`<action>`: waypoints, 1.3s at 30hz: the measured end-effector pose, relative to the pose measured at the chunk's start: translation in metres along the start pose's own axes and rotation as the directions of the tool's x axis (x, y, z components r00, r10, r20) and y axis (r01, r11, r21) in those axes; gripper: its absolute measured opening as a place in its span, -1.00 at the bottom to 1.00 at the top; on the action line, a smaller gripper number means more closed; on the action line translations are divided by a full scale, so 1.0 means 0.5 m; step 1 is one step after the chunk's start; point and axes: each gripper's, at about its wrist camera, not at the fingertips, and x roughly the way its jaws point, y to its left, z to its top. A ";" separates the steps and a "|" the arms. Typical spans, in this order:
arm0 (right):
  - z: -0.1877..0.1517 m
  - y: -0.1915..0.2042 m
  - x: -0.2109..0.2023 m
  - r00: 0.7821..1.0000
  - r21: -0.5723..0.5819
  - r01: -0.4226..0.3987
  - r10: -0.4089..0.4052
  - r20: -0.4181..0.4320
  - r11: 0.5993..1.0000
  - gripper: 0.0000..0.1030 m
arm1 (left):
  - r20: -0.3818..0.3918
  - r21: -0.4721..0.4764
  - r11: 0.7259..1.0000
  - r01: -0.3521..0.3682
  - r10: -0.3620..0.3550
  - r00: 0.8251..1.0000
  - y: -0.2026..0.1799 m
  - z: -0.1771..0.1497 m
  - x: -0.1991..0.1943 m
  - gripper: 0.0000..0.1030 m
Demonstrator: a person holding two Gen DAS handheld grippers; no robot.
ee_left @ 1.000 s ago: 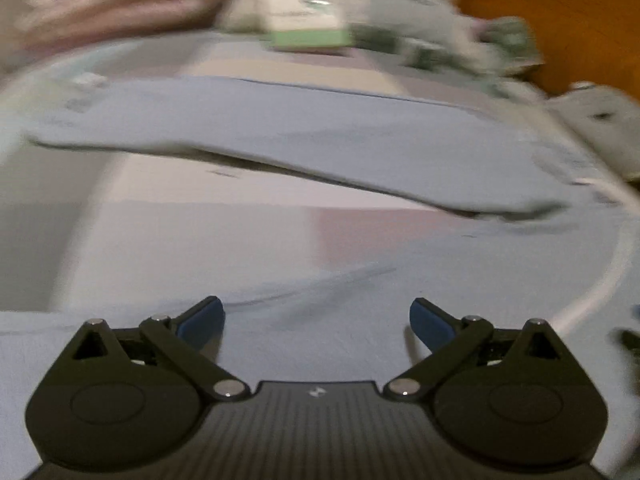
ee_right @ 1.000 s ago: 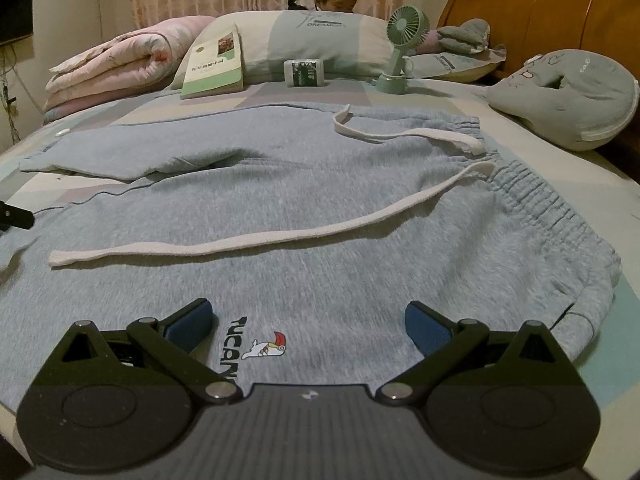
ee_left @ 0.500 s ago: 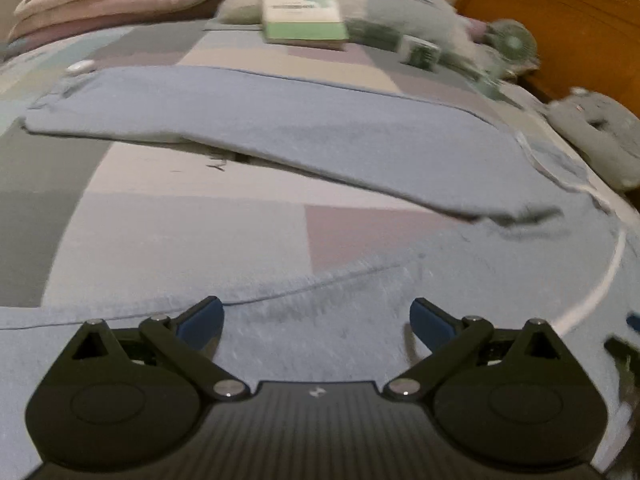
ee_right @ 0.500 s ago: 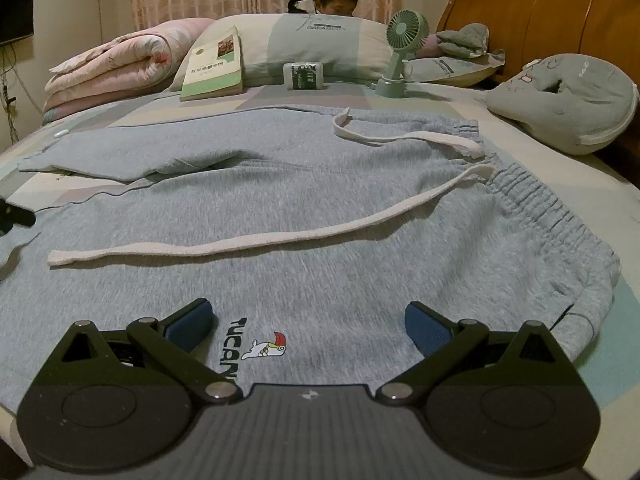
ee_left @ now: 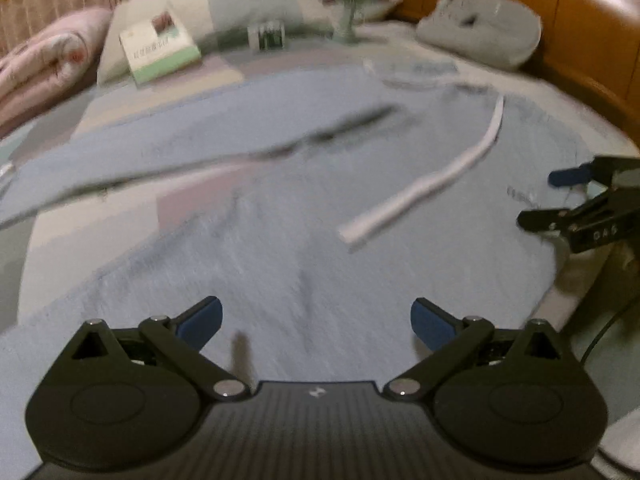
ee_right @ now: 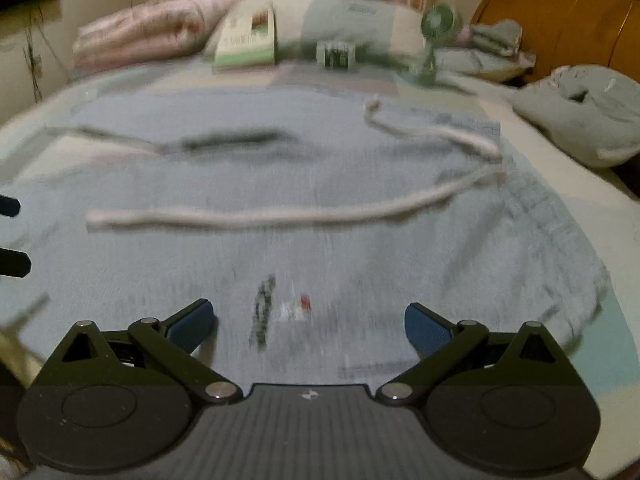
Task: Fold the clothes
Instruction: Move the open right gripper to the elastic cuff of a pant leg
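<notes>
Nearest, the right gripper point(ee_right: 308, 326) hangs low over the near hem of the grey sweatpants point(ee_right: 320, 184), its jaws spread wide with nothing between them; the left gripper point(ee_left: 316, 322) is likewise wide open and empty over the near leg. The sweatpants lie spread flat on the bed point(ee_right: 580, 184), waistband to the right, legs running left with a gap between them, and a white drawstring point(ee_right: 260, 218) trailing across the front. Farther off stand a book point(ee_right: 248, 40), a small fan point(ee_right: 436, 40) and pillows. Both views are blurred. The garment looks laid out rather than folded, so I judge a fold is being set up; it calls for pinching an edge with each gripper.
</notes>
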 end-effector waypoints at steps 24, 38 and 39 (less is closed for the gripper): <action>0.042 -0.229 0.036 0.999 0.107 -0.030 0.032 -0.020 0.994 1.00 | 0.057 0.060 0.997 0.052 -0.055 0.997 -0.150 0.081 0.036 0.97; 0.120 -0.353 0.004 0.968 0.231 -0.236 0.248 -0.025 0.944 1.00 | 0.074 0.126 0.990 0.056 -0.066 0.995 -0.215 0.129 0.078 0.97; 0.135 -0.370 0.005 0.964 0.252 -0.254 0.266 -0.018 0.934 1.00 | 0.073 0.129 0.990 0.055 -0.065 0.995 -0.219 0.132 0.083 0.97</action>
